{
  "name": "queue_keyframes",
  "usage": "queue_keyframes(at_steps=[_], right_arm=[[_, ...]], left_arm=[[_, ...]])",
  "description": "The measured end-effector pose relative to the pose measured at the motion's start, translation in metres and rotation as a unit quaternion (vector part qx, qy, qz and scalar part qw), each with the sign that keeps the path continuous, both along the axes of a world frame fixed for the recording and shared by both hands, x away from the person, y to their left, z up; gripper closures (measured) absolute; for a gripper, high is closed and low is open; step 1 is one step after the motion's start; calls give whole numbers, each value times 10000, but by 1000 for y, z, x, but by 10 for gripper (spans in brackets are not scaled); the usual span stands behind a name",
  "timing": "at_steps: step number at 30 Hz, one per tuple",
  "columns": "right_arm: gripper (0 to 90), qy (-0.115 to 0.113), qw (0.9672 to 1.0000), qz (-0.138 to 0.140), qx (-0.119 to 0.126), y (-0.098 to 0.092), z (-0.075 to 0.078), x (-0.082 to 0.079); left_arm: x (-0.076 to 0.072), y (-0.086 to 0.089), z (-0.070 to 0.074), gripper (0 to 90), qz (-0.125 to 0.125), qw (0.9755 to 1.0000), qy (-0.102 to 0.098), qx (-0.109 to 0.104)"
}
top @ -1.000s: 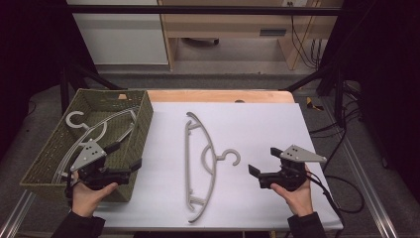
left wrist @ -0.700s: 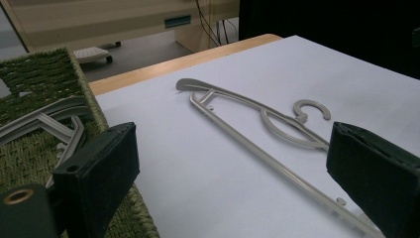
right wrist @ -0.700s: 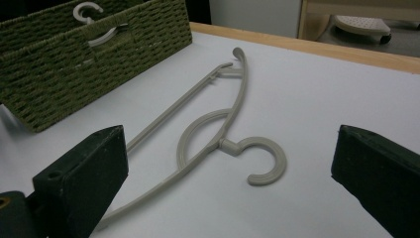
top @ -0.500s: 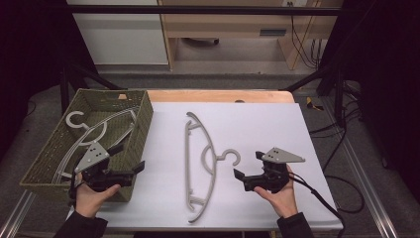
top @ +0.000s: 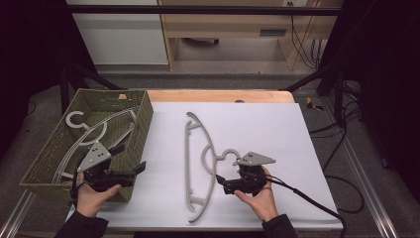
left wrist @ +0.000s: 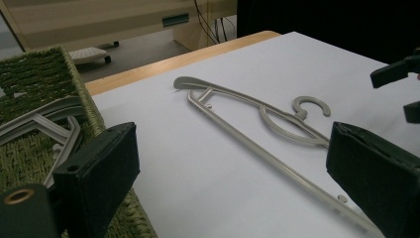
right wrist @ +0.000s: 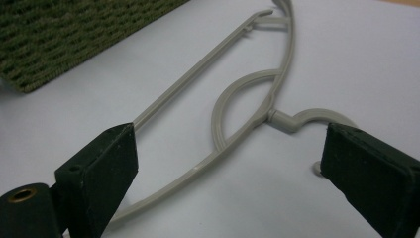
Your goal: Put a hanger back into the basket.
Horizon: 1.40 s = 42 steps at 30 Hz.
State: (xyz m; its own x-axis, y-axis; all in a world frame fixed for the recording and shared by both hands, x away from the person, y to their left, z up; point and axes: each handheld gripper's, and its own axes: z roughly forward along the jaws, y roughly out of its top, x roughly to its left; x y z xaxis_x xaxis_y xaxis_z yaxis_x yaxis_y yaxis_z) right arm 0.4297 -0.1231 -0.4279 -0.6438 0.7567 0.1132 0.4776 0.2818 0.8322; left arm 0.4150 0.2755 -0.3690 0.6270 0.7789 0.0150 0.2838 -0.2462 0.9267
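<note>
A grey plastic hanger [top: 187, 158] [left wrist: 185, 82] [right wrist: 282, 121] lies flat on the white table top [top: 267, 129], its hook pointing right. My right gripper [top: 221, 184] [right wrist: 230, 139] hovers low just right of the hanger's lower arm, below the hook. It is open. Its jaws have just been closing a little; the curved arm and neck show in the gap, untouched by the pads. My left gripper [top: 130, 158] [left wrist: 233, 144] is open over the right wall of the olive woven basket [top: 143, 114] [left wrist: 44, 69], with nothing between its pads. A second grey hanger [top: 81, 121] [left wrist: 44, 124] lies in the basket.
A wooden table edge [top: 218, 95] runs along the back. The right gripper's cable [top: 317, 206] trails off to the right front. In the left gripper view the right gripper's jaw tips [left wrist: 396, 74] show at the far right. Black frame bars and cupboards stand behind the table.
My right gripper has moved left and down, from the table's right side to the hanger's hook. The left gripper and both hangers have stayed put.
</note>
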Motion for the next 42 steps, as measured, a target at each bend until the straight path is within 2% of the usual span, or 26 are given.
queue_keyframes(at_steps=[3, 8, 12, 15, 17, 18, 21, 24, 27, 28, 29, 31, 32, 35, 37, 41, 42], right_arm=[[89, 155, 9999, -21, 32, 8, -9, 2], [116, 377, 9992, -61, -134, 16, -23, 5], [135, 512, 9978, 31, -412, 25, -37, 7], [144, 487, 9969, 143, -608, 34, -44, 7], [167, 520, 9967, 186, -594, 38, -47, 6], [170, 587, 9962, 152, -629, 39, -48, 6], [193, 573, 9949, 180, -813, 40, -52, 7], [225, 706, 9945, 205, -740, 42, -53, 7], [245, 599, 9946, 235, -815, 42, -54, 7], [261, 738, 9944, 181, -730, 42, -53, 6], [277, 768, 9944, 107, -724, 42, -52, 6], [313, 776, 9940, 157, -755, 41, -51, 7], [343, 862, 9934, 117, -749, 41, -50, 6], [443, 970, 9918, 32, -836, 39, -47, 6], [502, 938, 9911, 48, -946, 37, -46, 6], [534, 1101, 9883, -64, -1054, 34, -43, 5], [541, 1066, 9884, -18, -1084, 33, -43, 6]], left_arm=[[0, 1, 1, 58, -1, 10000, -8, -3], [-1, 1, 1, 58, -4, 10000, -33, 19], [-1, 1, 2, 58, 2, 10000, -52, 30], [-1, 2, 2, 59, 14, 10000, -47, 34], [-1, 2, 2, 60, 14, 10000, -45, 40], [-1, 2, 2, 60, 18, 10000, -52, 42], [-1, 3, 2, 61, 30, 10000, -53, 16], [-1, 3, 2, 61, 32, 10000, -47, 16], [-2, 3, 3, 62, 27, 10000, -49, 19], [-2, 4, 3, 62, 27, 10000, -59, 32], [-2, 4, 3, 62, 31, 10000, -56, 31], [-2, 4, 3, 63, 33, 10000, -51, 34], [-2, 4, 3, 63, 36, 10000, -54, 30], [-2, 5, 3, 64, 34, 10000, -53, 14], [-2, 5, 3, 64, 32, 10000, -59, 17], [-3, 5, 4, 64, 38, 10000, -58, 0], [-3, 5, 4, 65, 41, 10000, -60, 2]])
